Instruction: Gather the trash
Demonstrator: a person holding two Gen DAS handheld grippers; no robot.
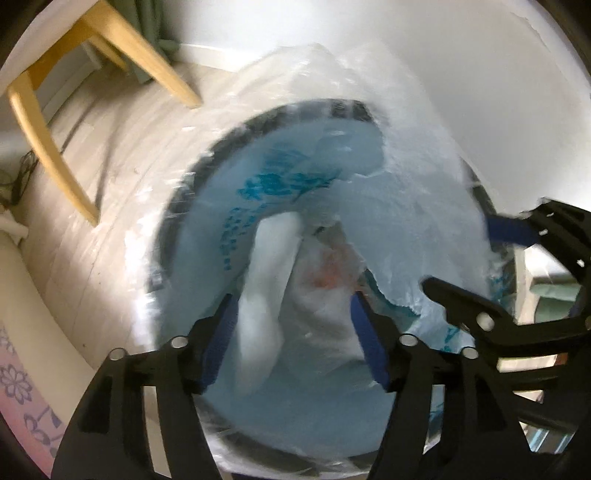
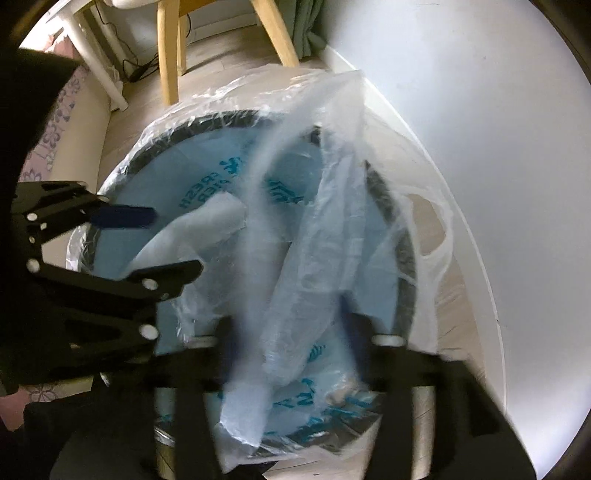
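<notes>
Pale wood-plank floor [image 2: 218, 55]. White wall [image 2: 480, 110], white baseboard. Light wooden chair legs [image 1: 55, 147]. Green curtain [image 2: 314, 26] at wall. Black cable [image 2: 140, 70] on floor. Floral pink fabric [image 1: 18, 387] at edge.

Blue bag [image 2: 207, 177] lining the bin, ahead of the right gripper: teal print seen reversed, one word apparently "FRESH", remainder illegible. Left wrist view: same teal print [image 1: 273, 184], blurred, unreadable.

wooden chair legs [image 1: 48, 147], green curtain [image 2: 310, 26], white wall [image 2: 480, 110]
</notes>
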